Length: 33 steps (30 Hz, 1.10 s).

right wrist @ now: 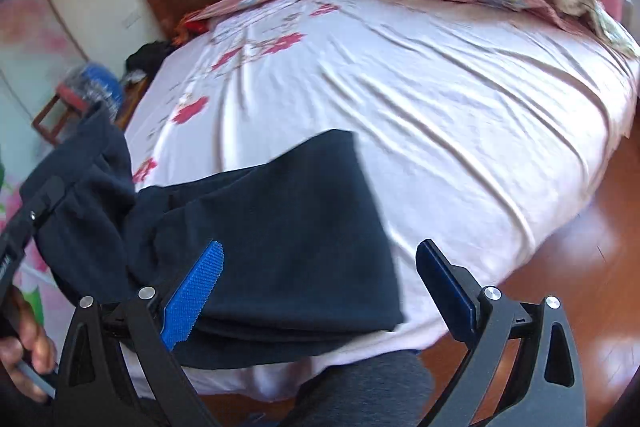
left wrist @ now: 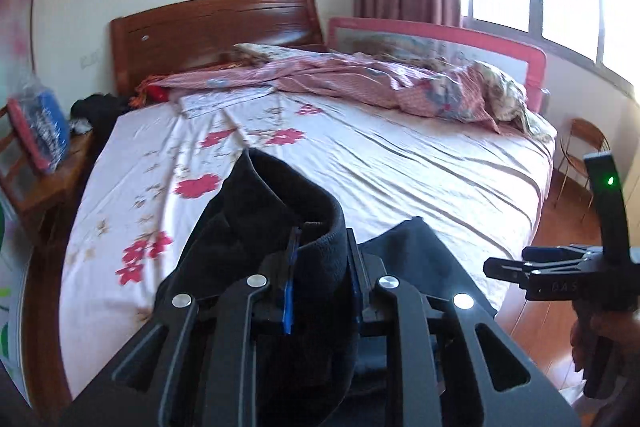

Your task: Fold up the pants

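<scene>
Dark navy pants (right wrist: 280, 227) lie partly folded on the near corner of the bed (right wrist: 440, 107). My left gripper (left wrist: 320, 259) is shut on the waistband end of the pants (left wrist: 280, 211) and holds it lifted above the sheet. In the right wrist view that raised end hangs at the left (right wrist: 80, 187). My right gripper (right wrist: 320, 275) is open and empty, with its blue pads (right wrist: 192, 295) spread wide just above the folded part of the pants. It also shows at the right edge of the left wrist view (left wrist: 504, 269).
A crumpled pink quilt (left wrist: 380, 83) lies along the far side of the bed by the wooden headboard (left wrist: 216, 27). A wooden bedside stand with a blue bag (left wrist: 44, 123) is at the left. A folding chair (left wrist: 580, 147) and wood floor (right wrist: 580, 247) are at the right.
</scene>
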### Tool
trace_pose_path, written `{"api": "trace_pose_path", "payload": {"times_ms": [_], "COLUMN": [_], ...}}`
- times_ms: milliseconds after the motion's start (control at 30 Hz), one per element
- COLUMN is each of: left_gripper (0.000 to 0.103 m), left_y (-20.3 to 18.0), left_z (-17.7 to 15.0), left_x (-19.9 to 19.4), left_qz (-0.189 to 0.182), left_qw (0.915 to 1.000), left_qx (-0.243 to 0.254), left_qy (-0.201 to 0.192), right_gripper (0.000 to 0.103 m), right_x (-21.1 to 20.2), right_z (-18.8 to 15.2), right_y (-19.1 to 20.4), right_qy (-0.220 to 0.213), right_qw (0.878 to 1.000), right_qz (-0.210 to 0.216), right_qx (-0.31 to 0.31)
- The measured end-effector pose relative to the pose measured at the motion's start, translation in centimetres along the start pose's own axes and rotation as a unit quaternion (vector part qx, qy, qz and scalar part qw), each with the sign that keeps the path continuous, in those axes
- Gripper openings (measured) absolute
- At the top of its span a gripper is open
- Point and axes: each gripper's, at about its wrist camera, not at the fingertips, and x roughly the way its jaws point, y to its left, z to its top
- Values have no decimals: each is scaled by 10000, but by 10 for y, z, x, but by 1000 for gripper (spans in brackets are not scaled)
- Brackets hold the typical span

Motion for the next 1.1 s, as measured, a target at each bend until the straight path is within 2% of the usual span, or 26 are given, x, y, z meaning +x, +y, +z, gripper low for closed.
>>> {"api": "trace_pose_path", "payload": {"times_ms": [133,267,333,400,500,567,600,633,667,733,767,833,900,1000,1033,1100], "left_gripper": [19,19,19,19,19,23,30,31,36,64,67,73,78,80,83,87], "left_y": [-48,-106,-132,-152,-171,-184,-188,-194,-196,-195,-189,-172,-149,-101,-77,-47], "left_z": [-4,-11,-16,-21,-29,-43,-50,-57,-60,-59,-56,-50,-49,-53,-55,-60], "left_x": [27,38,48,57,69,85,90,90,84,54,37,5,-21,-47,-54,-56], "left_qz": [-346,-568,-677,-786,-884,-933,-1031,-1040,-971,-990,-1100,-1323,-1249,-905,-629,-209], "left_qw": [9987,9943,9914,9883,9837,9747,9703,9657,9633,9599,9597,9601,9625,9730,9785,9833], "left_qx": [361,904,1113,1288,1548,1967,2086,2259,2400,2574,2548,2429,2377,2073,1886,1658], "left_qy": [125,76,153,223,249,498,660,749,706,511,444,421,373,457,547,721], "right_gripper": [97,97,97,97,96,96,96,96,96,96,96,96,96,96,96,96], "right_x": [-1,-1,-1,-3,1,7,11,13,11,-2,-7,-11,-1,30,41,56], "right_z": [-6,-11,-13,-16,-19,-21,-22,-23,-23,-18,-13,2,13,22,22,23], "right_y": [-32,-55,-64,-72,-90,-103,-107,-110,-109,-98,-91,-70,-45,-12,-3,3], "right_qy": [20,29,-5,-7,67,196,290,345,319,8,-75,-69,87,496,543,701], "right_qw": [9994,9984,9979,9977,9948,9930,9915,9892,9896,9929,9949,9991,9997,9964,9953,9935], "right_qz": [-85,-154,-406,-456,-808,-892,-993,-1170,-1167,-965,-780,-92,231,289,255,447], "right_qx": [327,548,512,509,614,750,794,809,773,694,634,402,12,-617,-762,-774]}}
